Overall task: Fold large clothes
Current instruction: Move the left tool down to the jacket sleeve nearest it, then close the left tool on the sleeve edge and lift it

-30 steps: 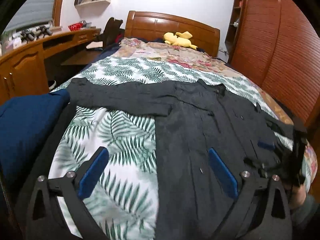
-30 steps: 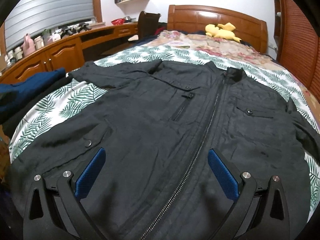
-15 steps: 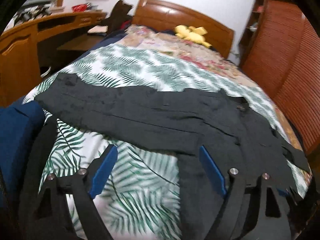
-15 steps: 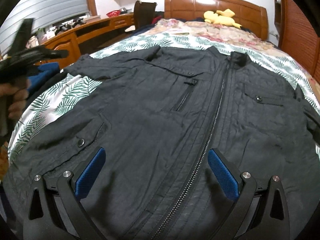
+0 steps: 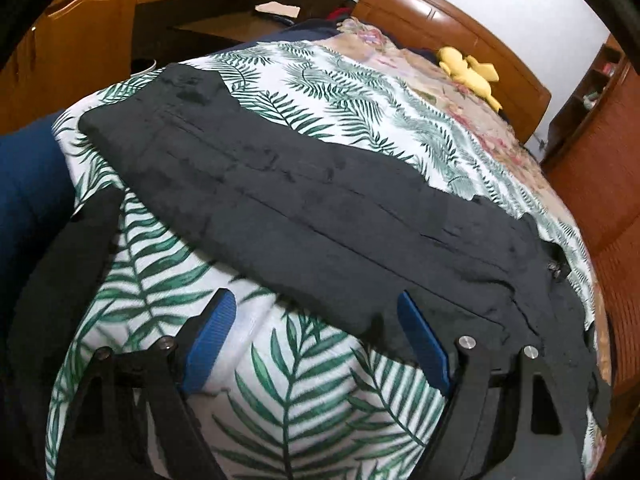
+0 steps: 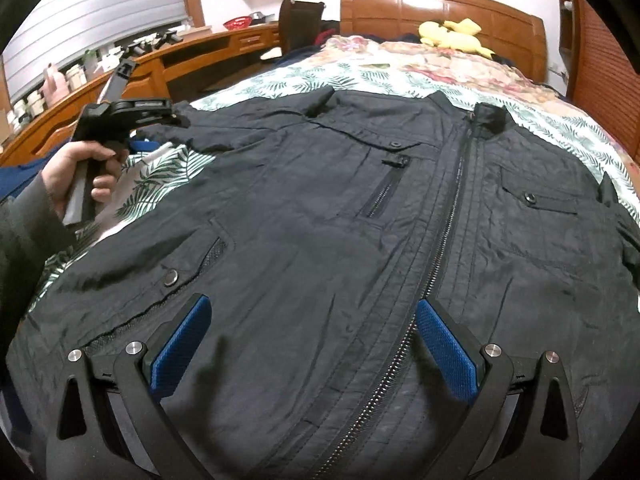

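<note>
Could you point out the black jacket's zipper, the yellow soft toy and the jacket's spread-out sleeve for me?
zipper (image 6: 430, 276): right wrist view, middle of the teeth.
yellow soft toy (image 6: 454, 38): right wrist view, its body.
sleeve (image 5: 280, 196): left wrist view, mid-length of the cloth.

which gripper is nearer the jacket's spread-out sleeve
Left. The left gripper hangs just short of the sleeve, open. The right gripper hangs open over the jacket's zipped front.
</note>
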A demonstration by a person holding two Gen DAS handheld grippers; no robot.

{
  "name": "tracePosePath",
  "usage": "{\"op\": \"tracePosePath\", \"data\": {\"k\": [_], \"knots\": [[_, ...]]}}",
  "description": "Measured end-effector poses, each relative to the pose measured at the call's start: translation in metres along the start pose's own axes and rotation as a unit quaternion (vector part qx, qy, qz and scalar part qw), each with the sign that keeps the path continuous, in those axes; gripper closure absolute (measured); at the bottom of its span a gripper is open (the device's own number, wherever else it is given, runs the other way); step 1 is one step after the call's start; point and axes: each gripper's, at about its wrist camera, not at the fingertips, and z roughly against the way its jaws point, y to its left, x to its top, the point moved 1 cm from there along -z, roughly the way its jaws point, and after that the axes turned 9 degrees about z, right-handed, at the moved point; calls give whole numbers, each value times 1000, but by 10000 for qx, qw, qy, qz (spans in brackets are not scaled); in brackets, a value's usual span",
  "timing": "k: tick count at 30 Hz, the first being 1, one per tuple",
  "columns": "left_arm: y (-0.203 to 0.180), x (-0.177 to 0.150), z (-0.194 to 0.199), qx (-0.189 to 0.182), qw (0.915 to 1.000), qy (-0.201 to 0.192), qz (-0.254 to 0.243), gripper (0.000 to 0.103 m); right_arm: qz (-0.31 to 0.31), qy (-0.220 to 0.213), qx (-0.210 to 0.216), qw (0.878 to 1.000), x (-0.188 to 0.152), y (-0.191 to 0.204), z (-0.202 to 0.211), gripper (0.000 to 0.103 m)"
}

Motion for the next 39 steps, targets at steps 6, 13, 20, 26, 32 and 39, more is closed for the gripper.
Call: {"op": "tracePosePath", "data": {"k": [6,13,20,26,32,39], "knots": [[0,12,-18,197,9998,-94,8,86,-20,-22,-5,10000,1,0,0,0],[-21,24,-6,279,9990,-205,-296,103,3,-7,-3,10000,1,1,0,0],[-94,1,42,-57,9896,-462,-1357,103,5,-125,-41,9999,1,3,7,0],[-149,-42,83,-497,9727,-506,-2209,103,-40,-255,-18,9997,4,3,18,0],[-156,-64,91,-359,9645,-235,-2606,100,-22,-366,-86,9993,6,1,28,0],[-127,-96,116,-556,9659,-201,-2523,82,-56,-392,-63,9992,8,-2,28,0]]}}
